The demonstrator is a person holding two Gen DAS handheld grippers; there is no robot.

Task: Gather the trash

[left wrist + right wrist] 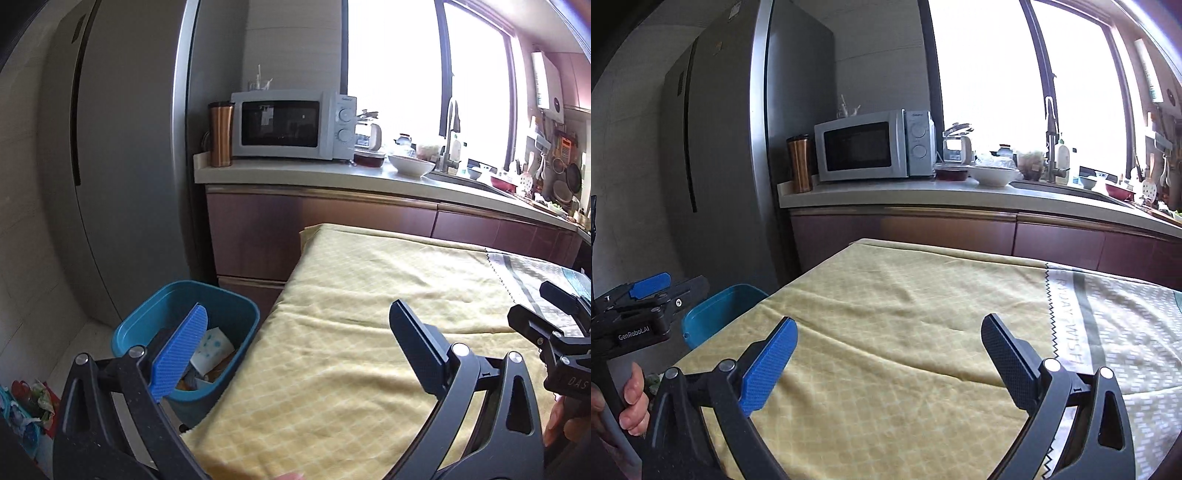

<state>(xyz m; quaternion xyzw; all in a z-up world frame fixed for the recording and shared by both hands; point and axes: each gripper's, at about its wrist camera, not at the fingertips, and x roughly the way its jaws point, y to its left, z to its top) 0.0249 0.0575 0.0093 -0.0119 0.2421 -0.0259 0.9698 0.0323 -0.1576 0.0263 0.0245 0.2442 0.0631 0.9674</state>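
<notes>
Trash sits in the blue bin (184, 325) on the floor off the surface's (369, 295) left edge; both grippers are wide and hold nothing.
Your left gripper (295, 336) hangs over that edge: swing low and you could snag the yellow cloth (886, 295) or knock the bin. Readable: "GenRobot.AI" on the left gripper, "DAS" on the right gripper (888, 345), "WISH" on the runner (1126, 332).
</notes>
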